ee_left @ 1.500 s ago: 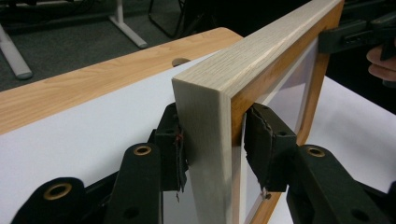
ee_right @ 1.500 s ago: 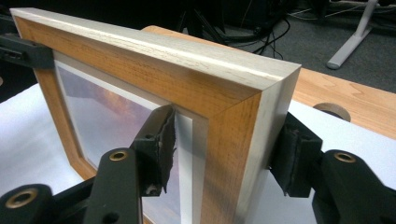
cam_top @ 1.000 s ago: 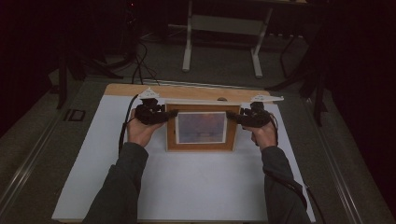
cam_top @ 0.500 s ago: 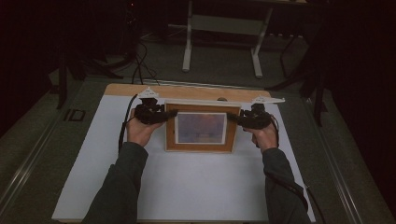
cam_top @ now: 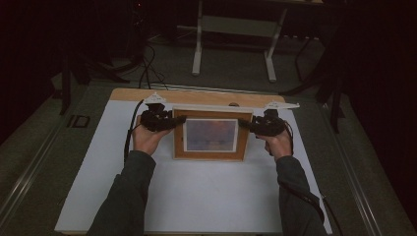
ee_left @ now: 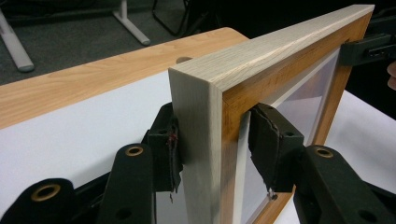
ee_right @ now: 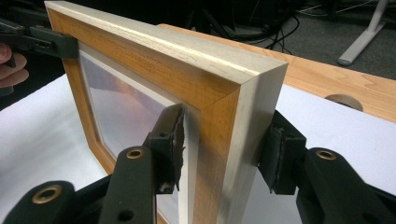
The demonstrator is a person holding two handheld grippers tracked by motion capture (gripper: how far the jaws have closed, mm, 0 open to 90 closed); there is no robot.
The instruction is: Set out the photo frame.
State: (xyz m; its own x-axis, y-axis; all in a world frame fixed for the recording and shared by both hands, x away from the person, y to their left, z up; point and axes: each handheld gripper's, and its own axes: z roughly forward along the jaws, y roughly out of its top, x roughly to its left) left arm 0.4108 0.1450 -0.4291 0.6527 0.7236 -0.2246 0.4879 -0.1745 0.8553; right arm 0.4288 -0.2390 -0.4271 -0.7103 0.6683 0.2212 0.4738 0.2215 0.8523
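A wooden picture frame (cam_top: 210, 133) with a sunset photo behind glass is held tilted, nearly upright, over the white table surface (cam_top: 196, 196). My left gripper (cam_top: 178, 120) clamps its left side near the top corner; the jaws press the frame (ee_left: 219, 121) front and back. My right gripper (cam_top: 246, 124) clamps the right side the same way, with the frame's corner (ee_right: 219, 102) between the pads. Each gripper view shows the other gripper's jaws at the frame's far edge.
The white sheet covers a wooden tabletop (cam_top: 196, 96) whose bare strip with a round hole (cam_top: 233, 104) lies just behind the frame. Metal table legs (cam_top: 197, 44) and cables stand on the dark floor beyond. Open sheet lies in front of the frame.
The frame has tilted up a little more toward upright, with both grippers still clamped on its sides. Both hands have kept nearly the same places.
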